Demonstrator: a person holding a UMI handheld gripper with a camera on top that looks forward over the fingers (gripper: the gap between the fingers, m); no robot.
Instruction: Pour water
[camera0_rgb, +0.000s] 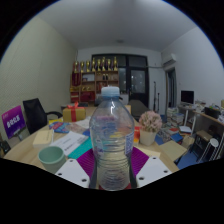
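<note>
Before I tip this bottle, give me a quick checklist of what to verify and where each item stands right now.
1. Bottle upright between the fingers: ok.
2. Both fingers pressing on the bottle: cannot tell; its base hides the contact.
3. Cap off for pouring: not ok, a white cap is on.
4. Water inside the bottle: cannot tell; it is clear plastic.
5. Receiving cup upright on the table, beside the bottle: ok.
</note>
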